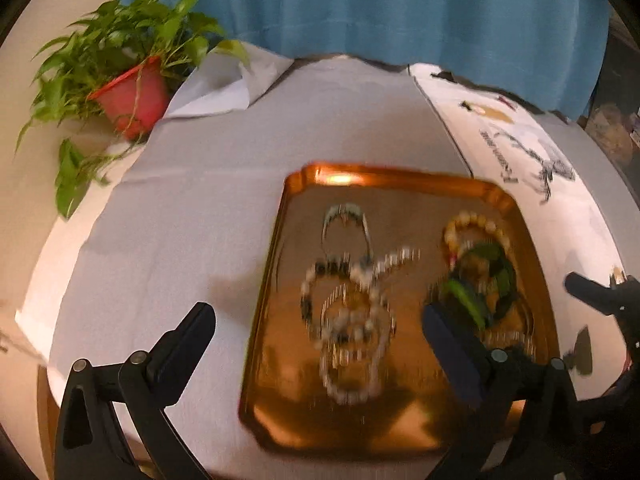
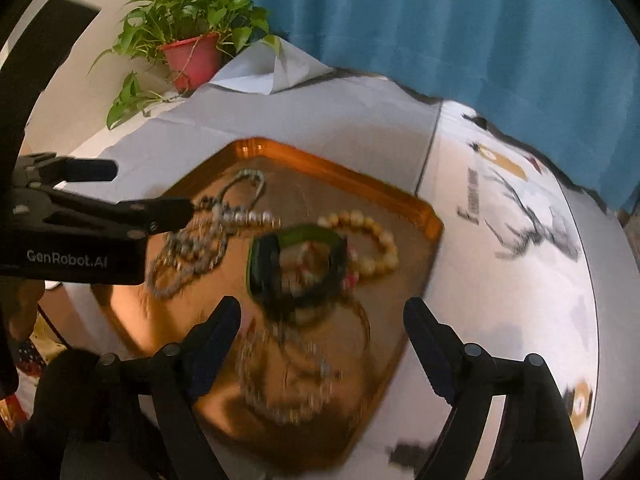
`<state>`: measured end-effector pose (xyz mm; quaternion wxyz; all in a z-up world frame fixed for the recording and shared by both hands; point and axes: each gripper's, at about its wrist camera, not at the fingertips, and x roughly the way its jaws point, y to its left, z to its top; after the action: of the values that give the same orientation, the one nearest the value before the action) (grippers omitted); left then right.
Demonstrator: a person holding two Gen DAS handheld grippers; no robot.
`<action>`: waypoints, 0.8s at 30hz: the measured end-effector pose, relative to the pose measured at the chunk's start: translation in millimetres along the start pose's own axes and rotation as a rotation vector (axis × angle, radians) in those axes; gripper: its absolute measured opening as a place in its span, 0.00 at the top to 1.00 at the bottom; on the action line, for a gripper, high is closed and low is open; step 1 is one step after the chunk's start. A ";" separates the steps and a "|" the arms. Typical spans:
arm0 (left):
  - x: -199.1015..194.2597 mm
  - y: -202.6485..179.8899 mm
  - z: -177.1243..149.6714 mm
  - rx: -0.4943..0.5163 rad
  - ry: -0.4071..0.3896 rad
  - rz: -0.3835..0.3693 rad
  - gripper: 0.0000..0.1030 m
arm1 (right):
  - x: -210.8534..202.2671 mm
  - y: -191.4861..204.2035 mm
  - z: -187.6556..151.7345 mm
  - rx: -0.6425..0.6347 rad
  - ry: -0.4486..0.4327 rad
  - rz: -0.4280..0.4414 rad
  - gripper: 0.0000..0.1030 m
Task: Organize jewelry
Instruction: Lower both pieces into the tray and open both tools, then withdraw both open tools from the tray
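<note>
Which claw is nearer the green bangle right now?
Right. The right claw hangs open just short of the green bangle; the left claw straddles the pale bead strands beside it.

Bead strings [image 1: 352,320] on the tray [image 1: 400,176] are motion-smeared; single beads and clasps can't be told apart. The tray's near edge is covered by the right gripper [image 2: 322,320]. Print on the white sheet [image 2: 520,220] is unreadable.

One copper-coloured metal tray [image 1: 400,178] sits at centre frame, holding one cream beaded bracelet [image 1: 476,224], one dark green bangle [image 2: 296,268] and several pale bead strands [image 1: 352,320] too blurred to count. One red-potted green plant [image 1: 132,100] stands upper left.
</note>
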<state>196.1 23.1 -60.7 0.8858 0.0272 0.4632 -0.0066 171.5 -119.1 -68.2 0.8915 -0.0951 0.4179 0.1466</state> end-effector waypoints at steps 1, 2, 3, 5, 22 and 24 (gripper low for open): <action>-4.1 0.2 -7.5 -0.011 -0.002 0.005 0.01 | -5.6 -1.4 -5.2 0.019 0.004 0.000 0.19; -11.7 0.4 -18.7 -0.029 -0.003 0.005 0.01 | -12.1 -2.9 -11.1 0.038 0.006 0.002 0.19; -18.5 0.8 -27.1 -0.041 -0.006 -0.003 0.01 | -20.8 -4.0 -18.1 0.056 0.006 -0.003 0.19; -35.4 0.2 -45.2 -0.061 -0.017 -0.015 0.01 | -37.0 -4.1 -29.3 0.073 -0.008 -0.023 0.19; -123.5 -13.8 -122.3 -0.050 -0.122 0.029 0.01 | -111.9 29.2 -81.2 0.012 -0.090 -0.104 0.18; -129.9 -14.8 -124.1 -0.044 -0.134 0.031 0.01 | -117.9 30.9 -85.0 0.005 -0.095 -0.108 0.18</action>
<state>19.6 13.4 -25.3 0.9152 0.0142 0.4025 0.0155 28.4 -136.3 -32.2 0.9172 -0.1081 0.3697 0.1015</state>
